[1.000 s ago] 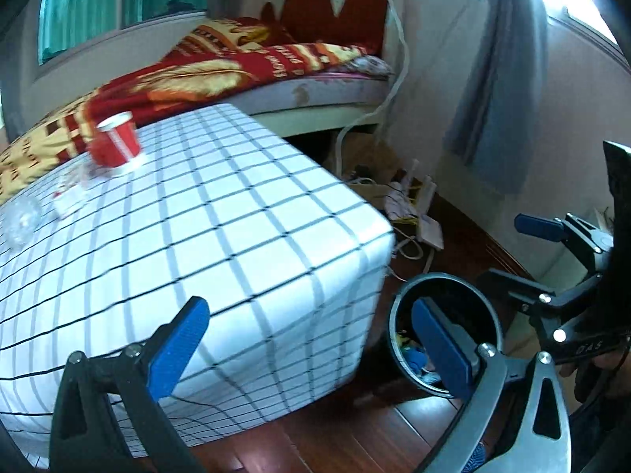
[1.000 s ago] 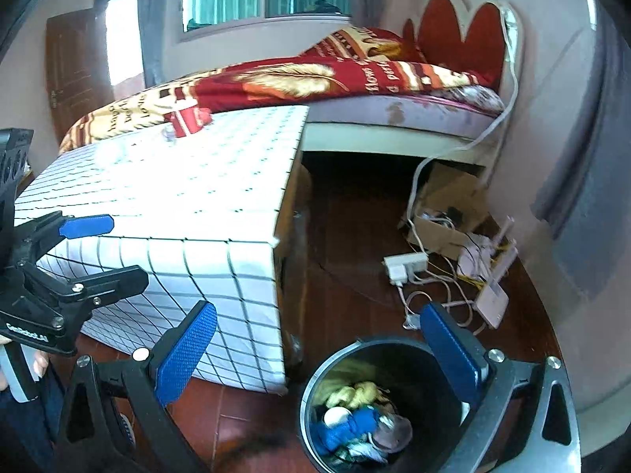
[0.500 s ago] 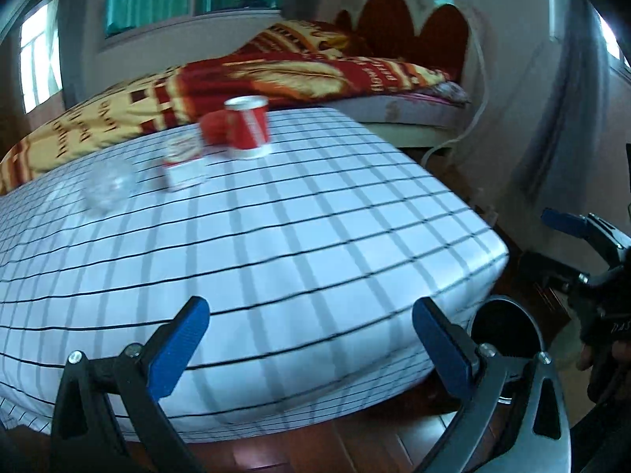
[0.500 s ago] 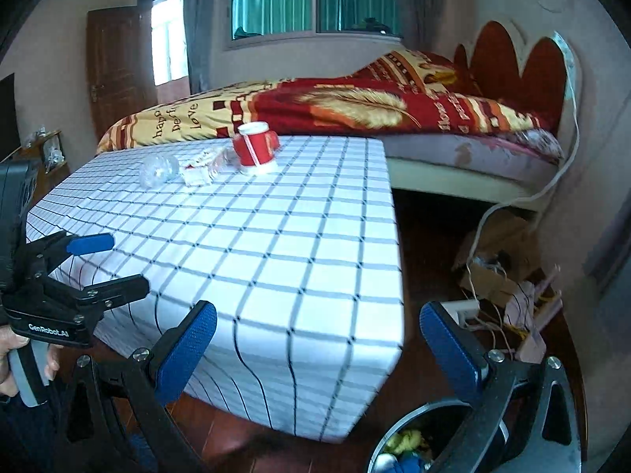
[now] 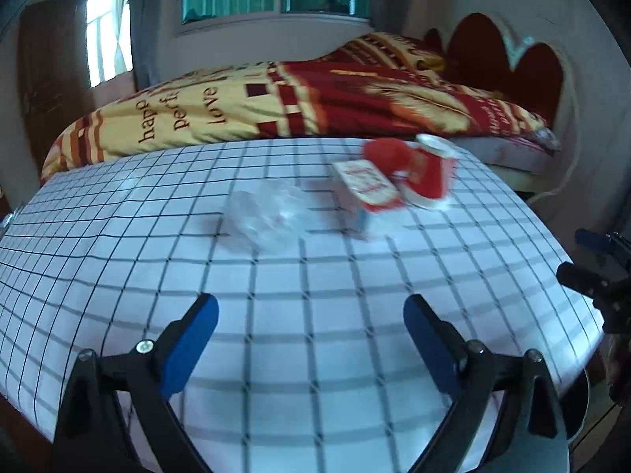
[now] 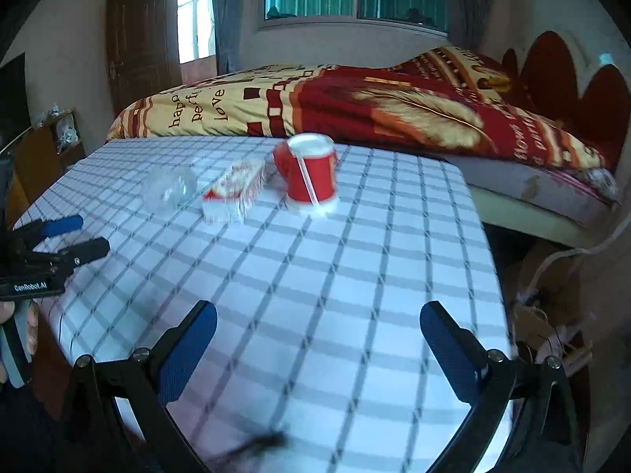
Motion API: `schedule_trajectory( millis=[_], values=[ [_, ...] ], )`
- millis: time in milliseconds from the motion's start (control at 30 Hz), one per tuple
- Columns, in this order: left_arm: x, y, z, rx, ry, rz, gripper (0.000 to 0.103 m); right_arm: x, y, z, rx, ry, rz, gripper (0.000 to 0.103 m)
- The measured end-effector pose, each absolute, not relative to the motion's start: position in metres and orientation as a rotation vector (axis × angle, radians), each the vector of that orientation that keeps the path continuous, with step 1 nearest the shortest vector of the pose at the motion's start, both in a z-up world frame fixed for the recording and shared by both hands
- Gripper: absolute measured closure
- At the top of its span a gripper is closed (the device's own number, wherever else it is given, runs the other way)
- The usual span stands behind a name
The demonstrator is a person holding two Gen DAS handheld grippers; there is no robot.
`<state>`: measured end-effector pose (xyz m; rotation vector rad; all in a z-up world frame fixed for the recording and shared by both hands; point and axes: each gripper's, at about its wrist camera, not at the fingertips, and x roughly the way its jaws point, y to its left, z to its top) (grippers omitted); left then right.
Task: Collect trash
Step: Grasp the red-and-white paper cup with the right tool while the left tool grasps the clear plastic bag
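Observation:
Trash lies on the far part of the checked tablecloth (image 5: 315,295): a crumpled clear plastic piece (image 5: 268,213), a red and white small box (image 5: 366,185), and a red paper cup (image 5: 432,173) with a second red item behind it. They also show in the right wrist view: the plastic (image 6: 169,189), the box (image 6: 232,191), the cup (image 6: 311,171). My left gripper (image 5: 311,339) is open and empty over the table's near part. My right gripper (image 6: 317,343) is open and empty, also over the near part.
A bed with a red and yellow blanket (image 6: 355,106) stands behind the table. The table's right edge (image 6: 485,236) drops to a floor with cables and a cardboard box (image 6: 544,315). The rim of a trash bin (image 5: 579,414) shows at lower right. A wooden door (image 6: 138,47) is at back left.
Both grippers have swung from the trash bin on the floor up and left over the table. The trash items now sit nearer and more central. Both jaws stay open.

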<state>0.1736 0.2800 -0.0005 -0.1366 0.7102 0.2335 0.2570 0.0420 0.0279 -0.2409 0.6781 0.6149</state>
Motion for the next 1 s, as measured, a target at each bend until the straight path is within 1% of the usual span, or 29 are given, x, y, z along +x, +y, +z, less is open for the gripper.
schedule_trajectory(
  millis=[200, 467, 500, 567, 600, 633, 667, 700, 800, 1000],
  values=[
    [0.222, 0.317, -0.017, -0.176, 0.739, 0.242, 0.011, 0.324, 0.095, 0.027, -0.238, 0.704, 0.632, 0.000],
    [0.263, 0.335, -0.028, -0.188, 0.793, 0.238, 0.018, 0.399, 0.146, 0.010, -0.259, 0.776, 0.615, 0.001],
    [0.265, 0.337, -0.029, -0.198, 0.797, 0.234, 0.019, 0.404, 0.149, 0.008, -0.260, 0.781, 0.613, 0.003],
    [0.268, 0.339, -0.031, -0.208, 0.806, 0.228, 0.022, 0.411, 0.154, 0.005, -0.250, 0.794, 0.624, 0.011],
    [0.270, 0.339, -0.032, -0.207, 0.812, 0.223, 0.025, 0.413, 0.156, 0.003, -0.245, 0.804, 0.629, 0.020],
    [0.272, 0.339, -0.034, -0.209, 0.816, 0.214, 0.033, 0.414, 0.158, 0.002, -0.242, 0.810, 0.635, 0.035],
    [0.273, 0.339, -0.035, -0.215, 0.821, 0.197, 0.040, 0.415, 0.159, 0.002, -0.239, 0.815, 0.643, 0.043],
    [0.274, 0.340, -0.036, -0.223, 0.825, 0.180, 0.051, 0.414, 0.159, 0.001, -0.236, 0.818, 0.649, 0.045],
    [0.267, 0.337, -0.032, -0.224, 0.801, 0.169, 0.053, 0.404, 0.152, 0.006, -0.234, 0.804, 0.659, 0.048],
    [0.244, 0.310, -0.010, -0.174, 0.747, 0.147, 0.053, 0.365, 0.117, 0.026, -0.255, 0.737, 0.669, 0.048]
  ],
)
